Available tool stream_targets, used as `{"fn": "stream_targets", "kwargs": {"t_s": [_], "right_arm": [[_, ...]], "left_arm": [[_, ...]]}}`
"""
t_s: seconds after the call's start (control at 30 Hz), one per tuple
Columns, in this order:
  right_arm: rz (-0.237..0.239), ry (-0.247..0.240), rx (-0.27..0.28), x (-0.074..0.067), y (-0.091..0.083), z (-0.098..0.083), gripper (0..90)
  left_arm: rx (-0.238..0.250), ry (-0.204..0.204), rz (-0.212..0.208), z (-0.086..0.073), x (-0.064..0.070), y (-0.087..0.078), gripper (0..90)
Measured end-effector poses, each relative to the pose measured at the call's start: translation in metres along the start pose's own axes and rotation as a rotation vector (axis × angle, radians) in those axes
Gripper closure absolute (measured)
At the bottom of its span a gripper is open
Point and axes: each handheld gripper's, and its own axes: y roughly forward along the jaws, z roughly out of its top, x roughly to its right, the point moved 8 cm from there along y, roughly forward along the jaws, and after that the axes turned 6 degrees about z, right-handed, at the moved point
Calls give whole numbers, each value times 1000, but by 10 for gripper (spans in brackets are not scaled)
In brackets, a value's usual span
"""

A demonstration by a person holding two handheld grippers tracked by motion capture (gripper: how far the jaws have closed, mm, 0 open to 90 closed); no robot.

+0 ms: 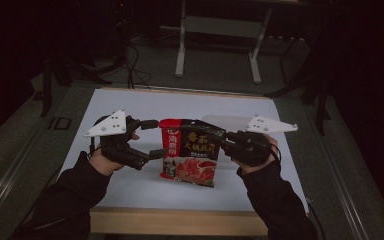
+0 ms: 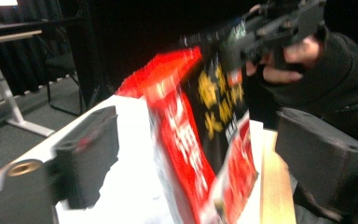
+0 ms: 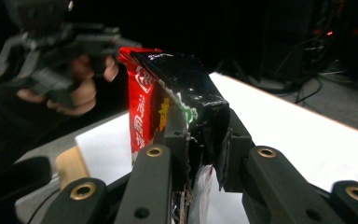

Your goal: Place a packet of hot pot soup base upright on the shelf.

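Right gripper view: jaws clamping packet (image 3: 177,93).

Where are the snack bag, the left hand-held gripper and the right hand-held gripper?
snack bag (image 1: 190,155): high view, middle of its printed front.
left hand-held gripper (image 1: 150,138): high view, gap between its open jaws.
right hand-held gripper (image 3: 204,140): right gripper view, where its jaws pinch the bag's edge.

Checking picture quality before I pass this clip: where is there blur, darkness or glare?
High view: dim overall, surroundings nearly black, the white table top the brightest area, the snack bag readable. Left gripper view: the bag is smeared by motion blur, and the near jaws are soft. Right gripper view: the bag pinched in the right gripper is sharp with slight sheen; the left gripper behind is out of focus.
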Motion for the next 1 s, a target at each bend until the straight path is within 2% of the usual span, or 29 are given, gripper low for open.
{"fn": "stream_targets", "kwargs": {"t_s": [0.07,0.1,0.13,0.17,0.2,0.27,0.37,0.4,0.43,0.5,0.57,0.73,0.77,0.8,0.83,0.9,1.0], "right_arm": [[-32,8,31,5,-6,10,774],[-32,8,31,5,-6,10,774],[-67,15,60,10,-13,20,775],[-67,15,60,10,-13,20,775],[-107,28,90,16,-20,28,775],[-123,28,100,18,-22,31,775],[-205,35,150,29,-33,42,774],[-261,41,185,37,-40,47,773],[-261,41,185,37,-40,47,773],[-320,43,221,46,-47,52,774],[-378,50,253,56,-54,54,774],[-516,45,265,79,-65,51,774],[-516,45,265,79,-65,51,774],[-531,51,265,82,-66,50,773],[-582,72,263,96,-72,42,774],[-611,101,265,106,-76,36,774],[-660,116,259,118,-81,29,774]], "left_arm": [[17,-21,20,-3,-3,-1,110],[19,-28,32,-6,-5,-2,110],[28,-31,44,-9,-7,-3,91],[34,-33,66,-13,-9,-3,91],[35,-34,80,-16,-11,-4,64],[37,-50,100,-22,-13,-5,30],[27,-50,151,-34,-17,-7,11],[29,-46,159,-38,-18,-7,5],[29,-45,165,-41,-18,-8,5],[29,-47,178,-48,-19,-8,5],[22,-26,193,-55,-20,-8,6],[-34,-1,182,-78,-18,-4,5],[-34,-1,182,-78,-18,-4,5],[-45,0,189,-86,-18,-3,5],[-50,-7,198,-91,-19,-2,5],[-53,-10,214,-98,-21,-2,5],[-57,-23,230,-106,-24,-2,5]]}}
